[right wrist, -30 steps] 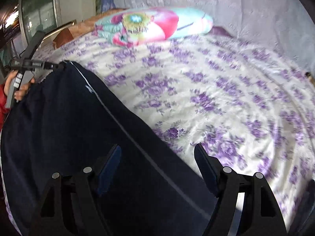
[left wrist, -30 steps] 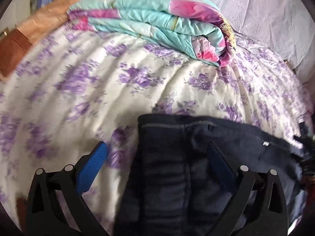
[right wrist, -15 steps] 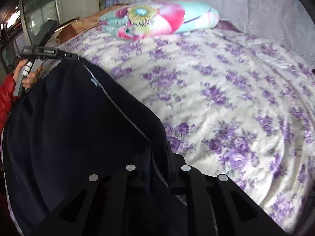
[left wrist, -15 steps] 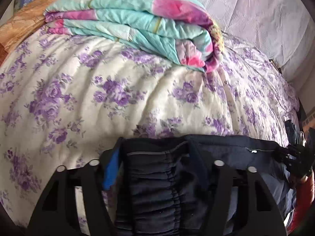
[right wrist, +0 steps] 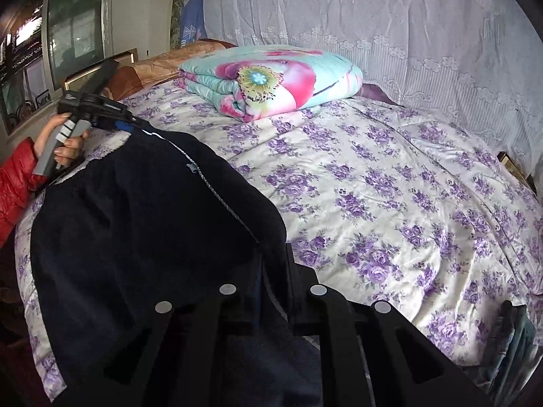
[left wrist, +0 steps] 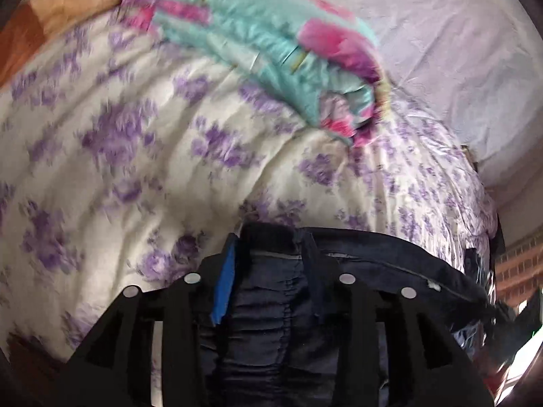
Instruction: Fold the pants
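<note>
Dark navy pants (right wrist: 135,220) lie over the near left part of the bed, their upper edge raised between my two grippers. In the left wrist view the gathered elastic waistband (left wrist: 271,322) sits bunched between the jaws of my left gripper (left wrist: 269,254). Those jaws are closing, and the blue pad (left wrist: 224,285) presses on the cloth. The right wrist view shows that same left gripper (right wrist: 129,123) far left, held by a hand (right wrist: 64,142) in a red sleeve (right wrist: 13,183). My right gripper (right wrist: 275,261) is shut on the pants' piped side seam.
A purple-flowered sheet (right wrist: 373,186) covers the bed. A folded turquoise and pink quilt (right wrist: 271,78) lies at the head end, beside an orange pillow (right wrist: 163,64). A white lace curtain (right wrist: 373,17) hangs behind, and a window (right wrist: 68,34) is at the far left.
Both grippers were open over the pants and have since closed on them. The right one has lifted its edge of the cloth up off the bed; the left has rolled a little.
</note>
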A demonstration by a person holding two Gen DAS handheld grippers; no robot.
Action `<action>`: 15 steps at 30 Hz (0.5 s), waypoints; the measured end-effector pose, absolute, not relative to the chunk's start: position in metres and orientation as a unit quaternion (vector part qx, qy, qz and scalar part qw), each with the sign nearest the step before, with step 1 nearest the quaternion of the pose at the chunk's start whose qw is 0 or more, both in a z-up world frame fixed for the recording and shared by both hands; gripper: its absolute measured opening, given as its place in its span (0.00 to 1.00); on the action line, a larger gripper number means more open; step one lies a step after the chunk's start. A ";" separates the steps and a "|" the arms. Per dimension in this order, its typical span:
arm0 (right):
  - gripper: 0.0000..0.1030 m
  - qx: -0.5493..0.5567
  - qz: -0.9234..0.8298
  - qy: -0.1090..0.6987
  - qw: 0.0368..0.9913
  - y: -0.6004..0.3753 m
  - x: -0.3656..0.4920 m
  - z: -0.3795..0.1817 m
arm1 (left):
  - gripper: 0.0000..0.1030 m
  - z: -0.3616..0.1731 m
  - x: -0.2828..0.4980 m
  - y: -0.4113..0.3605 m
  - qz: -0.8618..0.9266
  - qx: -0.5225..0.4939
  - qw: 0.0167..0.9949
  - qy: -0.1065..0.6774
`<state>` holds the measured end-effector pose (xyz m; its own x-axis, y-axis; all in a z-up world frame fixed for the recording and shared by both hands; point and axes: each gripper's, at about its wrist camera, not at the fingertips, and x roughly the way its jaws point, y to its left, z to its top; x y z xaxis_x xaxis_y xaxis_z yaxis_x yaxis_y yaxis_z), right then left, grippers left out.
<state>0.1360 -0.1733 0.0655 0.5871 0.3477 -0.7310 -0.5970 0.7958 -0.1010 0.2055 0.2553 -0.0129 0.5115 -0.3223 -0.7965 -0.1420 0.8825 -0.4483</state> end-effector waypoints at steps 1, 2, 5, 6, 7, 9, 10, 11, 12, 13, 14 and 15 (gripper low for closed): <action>0.11 -0.170 0.270 0.366 0.874 -0.173 0.135 0.067 | 0.36 -0.016 0.208 0.254 -0.047 -0.234 0.834 0.497; 0.12 -0.169 0.269 0.366 0.875 -0.172 0.134 0.069 | 0.35 -0.018 0.209 0.253 -0.046 -0.233 0.835 0.496; 0.12 -0.166 0.266 0.366 0.876 -0.171 0.132 0.072 | 0.26 -0.014 0.205 0.251 -0.038 -0.223 0.846 0.482; 0.12 -0.165 0.265 0.364 0.877 -0.171 0.130 0.073 | 0.22 -0.011 0.201 0.252 -0.039 -0.223 0.851 0.474; 0.12 -0.163 0.266 0.362 0.878 -0.172 0.128 0.074 | 0.20 -0.008 0.197 0.254 -0.042 -0.226 0.855 0.465; 0.11 -0.161 0.266 0.354 0.882 -0.172 0.118 0.080 | 0.19 0.003 0.185 0.260 -0.054 -0.241 0.863 0.442; 0.11 -0.161 0.266 0.349 0.884 -0.172 0.112 0.083 | 0.19 0.009 0.177 0.262 -0.059 -0.246 0.866 0.431; 0.11 -0.161 0.268 0.341 0.887 -0.173 0.102 0.088 | 0.19 0.015 0.170 0.264 -0.065 -0.252 0.868 0.422; 0.11 -0.161 0.270 0.333 0.889 -0.173 0.090 0.094 | 0.19 0.021 0.161 0.267 -0.073 -0.259 0.871 0.412; 0.11 -0.160 0.272 0.327 0.891 -0.174 0.079 0.098 | 0.19 0.027 0.154 0.268 -0.078 -0.264 0.872 0.404; 0.12 -0.159 0.277 0.315 0.894 -0.174 0.060 0.104 | 0.19 0.033 0.144 0.269 -0.086 -0.270 0.875 0.394; 0.12 -0.161 0.282 0.306 0.895 -0.173 0.043 0.108 | 0.19 0.037 0.137 0.269 -0.090 -0.272 0.876 0.388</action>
<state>0.0434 -0.1735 0.1078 0.6547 0.4061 -0.6376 -0.6023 0.7899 -0.1154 0.1367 0.2694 0.0372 0.6832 -0.3695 -0.6298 -0.0528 0.8352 -0.5473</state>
